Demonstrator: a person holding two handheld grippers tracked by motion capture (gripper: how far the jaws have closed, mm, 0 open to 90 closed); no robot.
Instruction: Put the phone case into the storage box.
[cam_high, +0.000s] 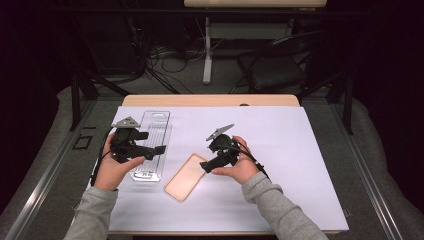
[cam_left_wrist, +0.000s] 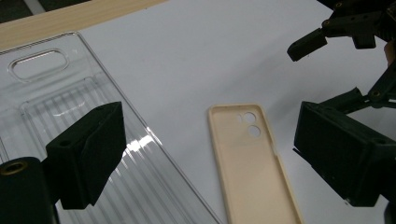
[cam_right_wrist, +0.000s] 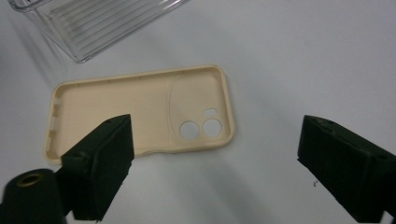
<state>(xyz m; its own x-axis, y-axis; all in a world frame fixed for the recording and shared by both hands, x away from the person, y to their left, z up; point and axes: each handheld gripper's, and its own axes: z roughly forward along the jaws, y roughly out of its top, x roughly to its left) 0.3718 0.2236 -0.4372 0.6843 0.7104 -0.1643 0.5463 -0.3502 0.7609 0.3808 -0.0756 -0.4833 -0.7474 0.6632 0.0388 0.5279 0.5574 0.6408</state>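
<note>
A beige phone case (cam_high: 185, 176) lies inside-up on the white sheet, its camera holes toward my right gripper (cam_high: 209, 157). That gripper hovers at the case's top end, open, with nothing between its fingers. In the right gripper view the case (cam_right_wrist: 140, 107) lies just beyond the jaws of the gripper (cam_right_wrist: 217, 140). A clear ribbed plastic tray (cam_high: 152, 145) lies to the left of the case. My left gripper (cam_high: 154, 142) hangs over the tray, open and holding nothing. In the left gripper view the tray (cam_left_wrist: 56, 93) and the case (cam_left_wrist: 252, 172) sit side by side beyond the gripper (cam_left_wrist: 210, 135).
A white sheet (cam_high: 280, 150) covers most of the wooden table (cam_high: 210, 100), with bare room on its right half. Beyond the far edge stand a dark chair (cam_high: 275, 70), table legs and cables on the floor.
</note>
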